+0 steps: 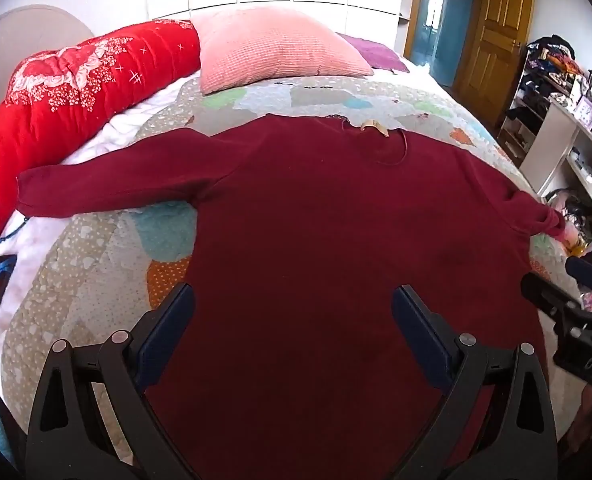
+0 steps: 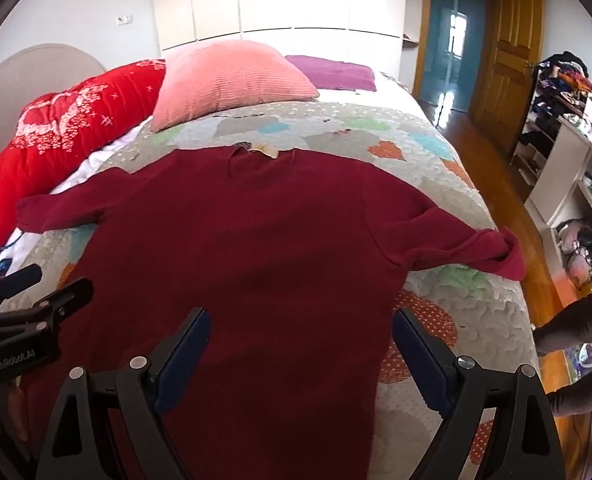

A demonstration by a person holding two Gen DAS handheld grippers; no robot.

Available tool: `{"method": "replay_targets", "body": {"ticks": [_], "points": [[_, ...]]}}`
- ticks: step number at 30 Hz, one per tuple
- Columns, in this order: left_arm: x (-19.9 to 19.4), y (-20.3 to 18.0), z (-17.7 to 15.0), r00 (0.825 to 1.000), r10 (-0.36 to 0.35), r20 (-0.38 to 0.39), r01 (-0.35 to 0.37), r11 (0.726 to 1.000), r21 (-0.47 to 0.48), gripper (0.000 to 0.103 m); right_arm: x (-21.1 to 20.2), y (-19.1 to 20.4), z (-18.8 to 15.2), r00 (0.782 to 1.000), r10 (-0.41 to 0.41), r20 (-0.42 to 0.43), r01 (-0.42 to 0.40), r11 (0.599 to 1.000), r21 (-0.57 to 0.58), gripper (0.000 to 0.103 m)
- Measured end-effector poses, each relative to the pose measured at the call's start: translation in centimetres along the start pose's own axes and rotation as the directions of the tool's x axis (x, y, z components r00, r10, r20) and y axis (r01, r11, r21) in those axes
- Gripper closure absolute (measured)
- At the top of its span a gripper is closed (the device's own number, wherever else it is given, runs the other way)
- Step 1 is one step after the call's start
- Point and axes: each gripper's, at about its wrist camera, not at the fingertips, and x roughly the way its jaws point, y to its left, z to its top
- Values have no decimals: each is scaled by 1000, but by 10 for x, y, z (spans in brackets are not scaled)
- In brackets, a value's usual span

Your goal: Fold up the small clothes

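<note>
A dark red long-sleeved sweater (image 1: pixel 316 216) (image 2: pixel 247 240) lies flat on the quilted bed, neck away from me, both sleeves spread out. Its right cuff (image 2: pixel 504 252) is bunched at the bed's edge. My left gripper (image 1: pixel 293 300) hovers open above the lower body of the sweater, nothing between its fingers. My right gripper (image 2: pixel 302 322) is open too, over the lower right part of the sweater. Each gripper shows at the other view's edge: the right gripper (image 1: pixel 552 296) on the right of the left wrist view, the left gripper (image 2: pixel 55 286) on the left of the right wrist view.
A pink pillow (image 2: pixel 231 80), a red floral quilt roll (image 2: pixel 59 136) and a purple cloth (image 2: pixel 332 72) lie at the bed's far end. The patchwork quilt (image 2: pixel 436 152) covers the bed. Shelves with clutter (image 2: pixel 568 120) and a wooden door (image 2: pixel 508 56) stand at right.
</note>
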Motion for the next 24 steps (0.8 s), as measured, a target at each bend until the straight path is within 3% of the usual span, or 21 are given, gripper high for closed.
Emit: {"method": "replay_targets", "body": {"ticks": [14, 24], "points": [[10, 7, -3, 1000, -11, -11, 10, 999, -35, 4, 16, 3, 7, 1000, 13, -29, -12, 1000, 25, 12], [13, 27, 0, 1000, 19, -13, -20, 997, -74, 4, 25, 18, 8, 999, 34, -23, -34, 999, 11, 12]]}}
